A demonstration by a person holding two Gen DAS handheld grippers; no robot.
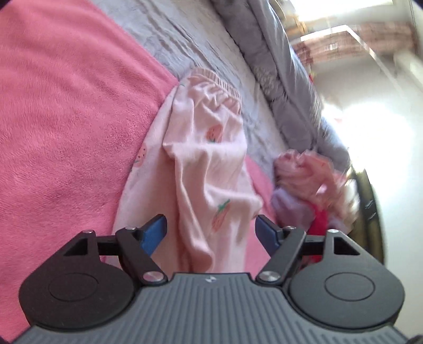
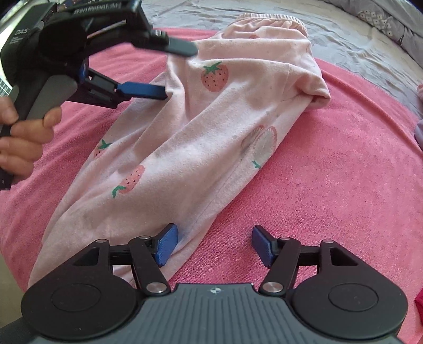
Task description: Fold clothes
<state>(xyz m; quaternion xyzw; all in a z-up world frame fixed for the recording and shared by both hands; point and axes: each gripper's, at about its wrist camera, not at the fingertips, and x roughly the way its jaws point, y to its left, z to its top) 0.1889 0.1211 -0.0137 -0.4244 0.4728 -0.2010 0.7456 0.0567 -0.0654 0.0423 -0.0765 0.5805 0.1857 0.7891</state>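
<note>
- Right now I have both tongs standing wide with nothing pinched: the left gripper [image 2: 182,72] hovers over the upper left side of the pink strawberry trousers [image 2: 201,127], and the right gripper [image 2: 212,244] sits low at their near end, its left pad [image 2: 166,244] over the cloth and its right pad over bare towel.
- Those trousers lie lengthwise on the pink towel [image 2: 330,185], their elastic waistband [image 2: 267,17] at the far end reaching onto the grey bedspread [image 2: 343,37]. They look already doubled leg on leg, so I judge the step in hand is the cross fold, hem end up toward the waistband.
- To do it well, I want each tong on a corner of the near end, taking all layers at once; pinching only the top layer would peel the legs apart.
- My right gripper looks off to the side of the hem, so I would shift it over the fabric edge before closing.
- On the left wrist view the cloth [image 1: 211,164] shows ridges and a loose fold down the middle; I would smooth those flat first, or the crease will set crooked.
- I would lift low and carry evenly, both hands at one pace.
- A heap of other clothes [image 1: 309,180] waits beside the towel, clear of my path.
</note>
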